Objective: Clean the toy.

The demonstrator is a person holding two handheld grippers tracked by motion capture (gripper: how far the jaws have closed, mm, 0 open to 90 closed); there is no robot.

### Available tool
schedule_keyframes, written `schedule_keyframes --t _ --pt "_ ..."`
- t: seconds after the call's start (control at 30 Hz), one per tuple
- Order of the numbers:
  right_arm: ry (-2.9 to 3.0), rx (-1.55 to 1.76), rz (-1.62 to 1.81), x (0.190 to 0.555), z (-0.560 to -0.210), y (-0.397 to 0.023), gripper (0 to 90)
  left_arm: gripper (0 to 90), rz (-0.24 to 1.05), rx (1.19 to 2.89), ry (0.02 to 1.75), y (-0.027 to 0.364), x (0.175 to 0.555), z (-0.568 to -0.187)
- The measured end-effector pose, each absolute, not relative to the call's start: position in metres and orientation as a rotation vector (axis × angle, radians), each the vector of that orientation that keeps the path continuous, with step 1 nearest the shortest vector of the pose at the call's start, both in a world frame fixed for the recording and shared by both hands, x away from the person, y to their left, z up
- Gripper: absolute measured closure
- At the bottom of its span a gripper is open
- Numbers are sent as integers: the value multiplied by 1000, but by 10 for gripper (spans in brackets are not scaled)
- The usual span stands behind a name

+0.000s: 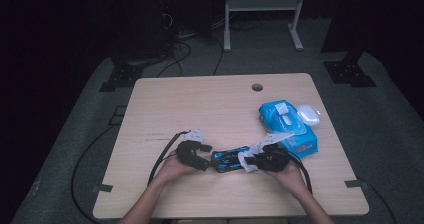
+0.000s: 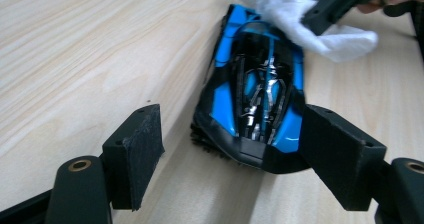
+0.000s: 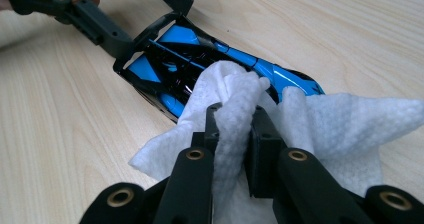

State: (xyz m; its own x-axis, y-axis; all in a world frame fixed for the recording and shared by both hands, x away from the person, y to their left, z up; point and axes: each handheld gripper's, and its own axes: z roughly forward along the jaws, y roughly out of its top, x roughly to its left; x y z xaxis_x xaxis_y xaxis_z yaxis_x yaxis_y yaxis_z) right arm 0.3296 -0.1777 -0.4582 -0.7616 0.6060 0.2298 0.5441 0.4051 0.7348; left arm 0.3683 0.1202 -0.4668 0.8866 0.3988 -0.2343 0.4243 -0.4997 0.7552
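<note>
Near the front edge of the bench (image 1: 165, 99), our left hand-held gripper (image 2: 232, 149) stands open around the rear of the blue toy car (image 2: 257, 89); one pad meets its side, the other stands clear. The car lies flat between our hands. Our right hand-held gripper (image 3: 235, 129) is clamped on a white wipe (image 3: 320, 119) draped over the car's other end. Toward the right edge lies a blue wipes pack (image 1: 290, 126).

dark room, grey floor (image 1: 75, 114), white frame (image 1: 262, 14)
</note>
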Motion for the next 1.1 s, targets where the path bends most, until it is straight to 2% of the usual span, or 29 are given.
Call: schedule_keyframes --t 0.27,1.1 --pt "2558 999 1255 323 -457 -174 817 306 -59 2152 618 115 367 -470" --pt "2534 873 1176 302 -456 -169 826 305 -35 2149 609 115 356 -469"
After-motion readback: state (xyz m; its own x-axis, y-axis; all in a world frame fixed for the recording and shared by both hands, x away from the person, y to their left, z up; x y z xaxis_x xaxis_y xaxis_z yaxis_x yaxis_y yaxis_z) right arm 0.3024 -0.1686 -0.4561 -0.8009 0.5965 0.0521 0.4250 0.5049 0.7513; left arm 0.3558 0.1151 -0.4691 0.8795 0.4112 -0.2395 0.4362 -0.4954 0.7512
